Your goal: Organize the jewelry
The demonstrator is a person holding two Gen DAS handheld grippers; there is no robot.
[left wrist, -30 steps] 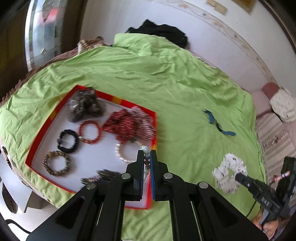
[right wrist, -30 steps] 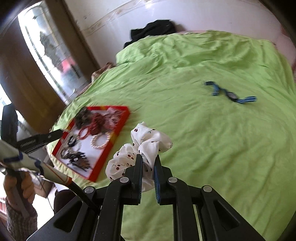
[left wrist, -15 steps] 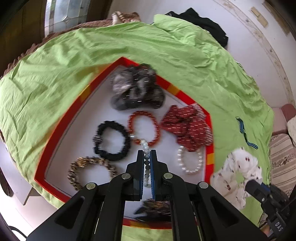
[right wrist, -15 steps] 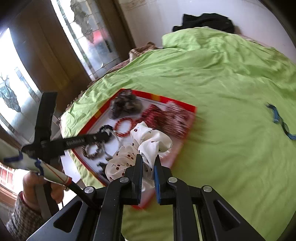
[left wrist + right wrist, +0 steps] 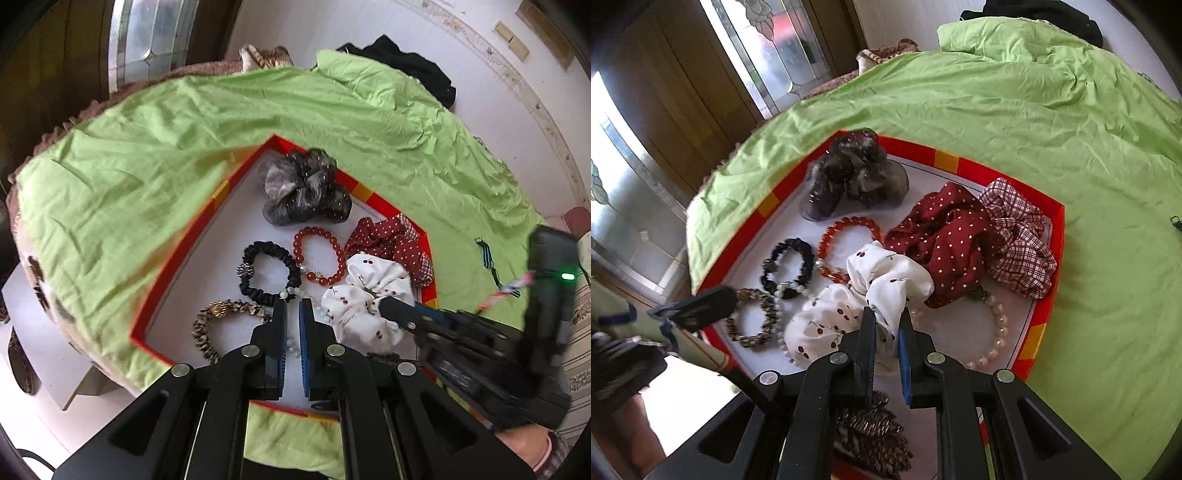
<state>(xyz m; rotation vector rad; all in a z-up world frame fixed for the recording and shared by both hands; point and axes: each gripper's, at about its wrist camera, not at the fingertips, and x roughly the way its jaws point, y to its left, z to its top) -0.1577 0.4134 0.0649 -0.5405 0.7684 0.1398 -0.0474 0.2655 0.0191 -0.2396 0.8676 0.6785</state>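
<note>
A red-rimmed white tray (image 5: 184, 251) (image 5: 1049, 236) lies on the green bedspread. My right gripper (image 5: 886, 321) is shut on a white cherry-print scrunchie (image 5: 882, 288), low over the tray; the scrunchie also shows in the left wrist view (image 5: 373, 295). My left gripper (image 5: 291, 310) stands slightly parted over the tray, with a pale green bead bracelet (image 5: 290, 293) at its tips and lying on the tray (image 5: 790, 286). In the tray lie a grey scrunchie (image 5: 303, 188), a red bead bracelet (image 5: 319, 258), a black scrunchie (image 5: 269, 273), a leopard one (image 5: 218, 321), a red dotted scrunchie (image 5: 945, 236) and a pearl bracelet (image 5: 997, 332).
A blue striped ribbon (image 5: 487, 258) lies on the bedspread (image 5: 147, 166) right of the tray. Black clothing (image 5: 406, 66) lies at the far edge by the wall. A brown hair clip (image 5: 871, 435) sits at the tray's near end. A glass door (image 5: 768, 55) stands to the left.
Both grippers moved left over the tray and lowered. The right one carried the cherry scrunchie from the bedspread into the tray. The left jaws parted and the pale bracelet now rests on the tray.
</note>
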